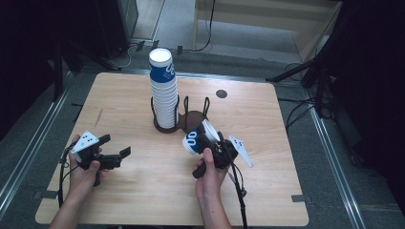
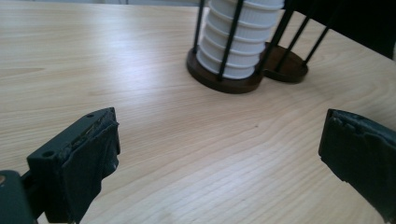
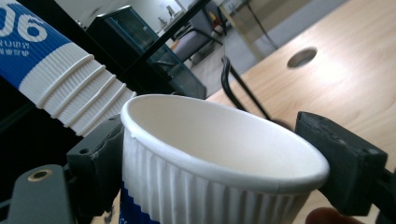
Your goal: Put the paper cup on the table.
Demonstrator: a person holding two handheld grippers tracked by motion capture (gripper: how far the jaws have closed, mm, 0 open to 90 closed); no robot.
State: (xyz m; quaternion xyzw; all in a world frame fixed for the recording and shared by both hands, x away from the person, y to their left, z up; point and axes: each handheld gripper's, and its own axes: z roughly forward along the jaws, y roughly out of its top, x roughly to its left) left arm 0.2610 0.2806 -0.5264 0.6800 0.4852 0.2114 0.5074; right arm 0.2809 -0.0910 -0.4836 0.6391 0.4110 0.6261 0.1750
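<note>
Keeping the right gripper clamped gently on the paper cup, tilting toward the holder's empty ring at twelve o'clock, left gripper waiting, jaws apart.

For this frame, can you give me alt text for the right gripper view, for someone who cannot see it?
A white ribbed paper cup with a blue band is clamped between the right gripper's two black jaws, its open mouth toward the camera. Behind it at upper left leans a stack of cups, and a wooden table with a round hole lies at right.
</note>
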